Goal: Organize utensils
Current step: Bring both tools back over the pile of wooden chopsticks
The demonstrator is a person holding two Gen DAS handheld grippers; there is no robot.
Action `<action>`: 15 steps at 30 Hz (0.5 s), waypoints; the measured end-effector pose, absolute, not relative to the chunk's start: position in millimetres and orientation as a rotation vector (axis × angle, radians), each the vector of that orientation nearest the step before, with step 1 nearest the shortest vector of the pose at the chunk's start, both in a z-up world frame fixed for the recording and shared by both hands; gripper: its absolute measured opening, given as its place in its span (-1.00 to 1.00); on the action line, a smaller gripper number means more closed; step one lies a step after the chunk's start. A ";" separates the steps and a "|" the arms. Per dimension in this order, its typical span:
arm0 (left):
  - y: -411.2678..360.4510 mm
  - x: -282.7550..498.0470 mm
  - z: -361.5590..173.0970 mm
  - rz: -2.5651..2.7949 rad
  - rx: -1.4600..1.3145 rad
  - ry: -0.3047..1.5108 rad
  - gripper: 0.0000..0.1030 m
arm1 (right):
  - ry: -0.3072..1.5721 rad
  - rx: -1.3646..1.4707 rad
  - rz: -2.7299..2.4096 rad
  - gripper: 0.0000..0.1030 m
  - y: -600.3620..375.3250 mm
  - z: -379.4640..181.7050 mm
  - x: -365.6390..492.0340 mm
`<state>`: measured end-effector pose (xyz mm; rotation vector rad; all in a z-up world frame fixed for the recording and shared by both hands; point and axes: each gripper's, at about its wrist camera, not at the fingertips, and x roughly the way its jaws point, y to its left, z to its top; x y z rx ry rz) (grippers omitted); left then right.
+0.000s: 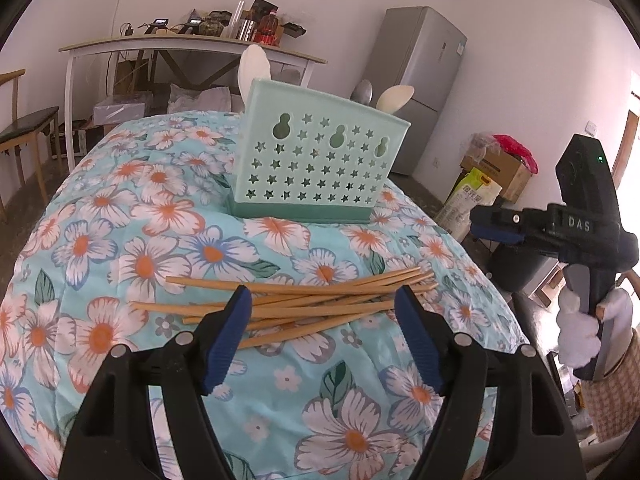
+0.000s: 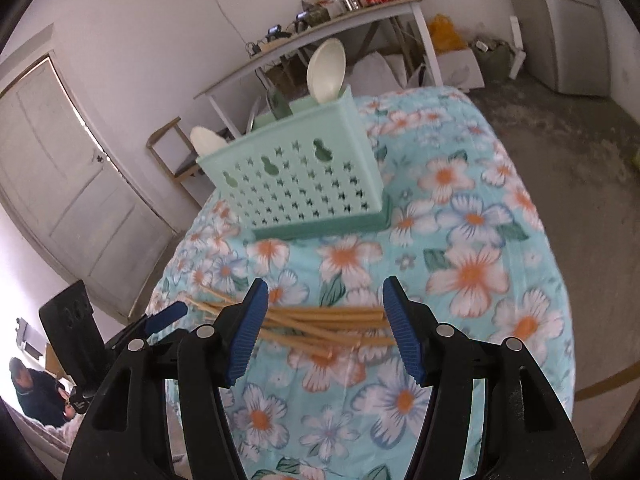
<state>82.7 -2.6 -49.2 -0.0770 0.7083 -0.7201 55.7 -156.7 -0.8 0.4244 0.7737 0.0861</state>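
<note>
Several tan wooden chopsticks [image 1: 304, 300] lie crossed on my flowered blue tablecloth [image 1: 160, 240], in front of the mint star-punched plastic utensil caddy [image 1: 320, 160]. My left gripper [image 1: 323, 300] and right gripper [image 2: 324, 312] both stand released, astride the pile. I'd close low on one end and lift slowly so none slip.

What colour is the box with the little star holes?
The box is pale mint green, on a darker green base. The left wrist view shows it best.
</note>
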 end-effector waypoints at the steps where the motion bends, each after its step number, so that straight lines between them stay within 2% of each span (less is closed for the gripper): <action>1: -3.2 82.5 -49.4 -0.716 -0.072 0.708 0.40 | 0.782 0.422 0.087 0.12 -154.5 -2.9 56.7; 15: 0.6 77.6 -50.8 -0.669 -0.054 0.734 0.41 | 0.823 0.380 0.093 0.20 -126.5 -18.7 57.6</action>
